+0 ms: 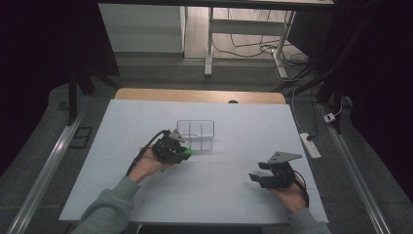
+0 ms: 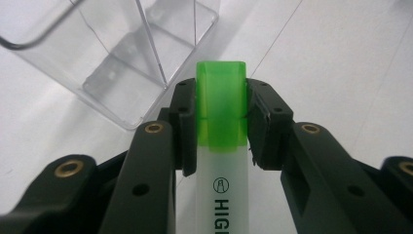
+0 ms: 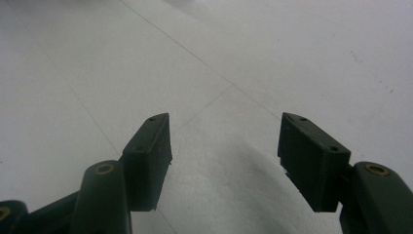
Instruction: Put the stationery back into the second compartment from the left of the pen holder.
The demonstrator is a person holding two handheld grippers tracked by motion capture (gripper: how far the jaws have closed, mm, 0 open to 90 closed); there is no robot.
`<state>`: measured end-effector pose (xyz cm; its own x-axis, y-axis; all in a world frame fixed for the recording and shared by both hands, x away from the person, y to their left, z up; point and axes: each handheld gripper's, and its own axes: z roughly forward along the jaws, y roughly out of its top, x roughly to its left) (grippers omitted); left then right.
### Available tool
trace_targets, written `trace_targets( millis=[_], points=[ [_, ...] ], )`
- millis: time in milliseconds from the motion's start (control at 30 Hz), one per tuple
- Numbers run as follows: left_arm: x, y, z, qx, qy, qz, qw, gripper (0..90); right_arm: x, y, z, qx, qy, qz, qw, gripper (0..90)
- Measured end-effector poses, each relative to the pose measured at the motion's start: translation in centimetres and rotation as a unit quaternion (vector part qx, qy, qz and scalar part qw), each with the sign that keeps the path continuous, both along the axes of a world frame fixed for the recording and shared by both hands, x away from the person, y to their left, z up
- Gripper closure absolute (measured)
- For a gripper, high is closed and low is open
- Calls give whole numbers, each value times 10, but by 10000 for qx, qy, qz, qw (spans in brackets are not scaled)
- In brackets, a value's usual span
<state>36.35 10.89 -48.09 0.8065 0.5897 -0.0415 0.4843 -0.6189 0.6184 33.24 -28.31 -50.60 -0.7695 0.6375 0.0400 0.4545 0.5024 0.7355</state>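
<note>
My left gripper (image 2: pixel 220 114) squeezes the green pen (image 2: pixel 220 105). The clear box (image 1: pixel 196 129) sits at eleven o'clock. If I tilt, the pen could bump its wall.

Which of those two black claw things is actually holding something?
The left hand-held gripper: its jaws clamp a green-capped highlighter beside the clear box. The right hand-held gripper gapes over bare table.
</note>
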Motion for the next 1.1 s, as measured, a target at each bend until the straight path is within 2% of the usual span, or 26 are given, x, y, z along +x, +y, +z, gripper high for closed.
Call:
trace_targets(
  millis=[233, 533, 667, 833, 1100],
  points=[
    [-4, 7, 9, -162, -133, 42, 9998, 666, 0, 0, 0, 1, -12, 4, 10000, 373],
    [-8, 15, 22, -448, -344, 118, 9983, 666, 0, 0, 1, -12, -29, 2, 10000, 372],
    [-10, 20, 27, -551, -484, 177, 9972, 666, 0, 0, 0, -23, -31, 3, 10000, 372],
    [-10, 25, 30, -728, -535, 237, 9956, 665, 0, 0, 0, -41, -25, -2, 10000, 372],
    [-12, 29, 37, -879, -704, 315, 9931, 666, 0, 0, 0, -51, -27, -9, 10000, 372]
  ],
)
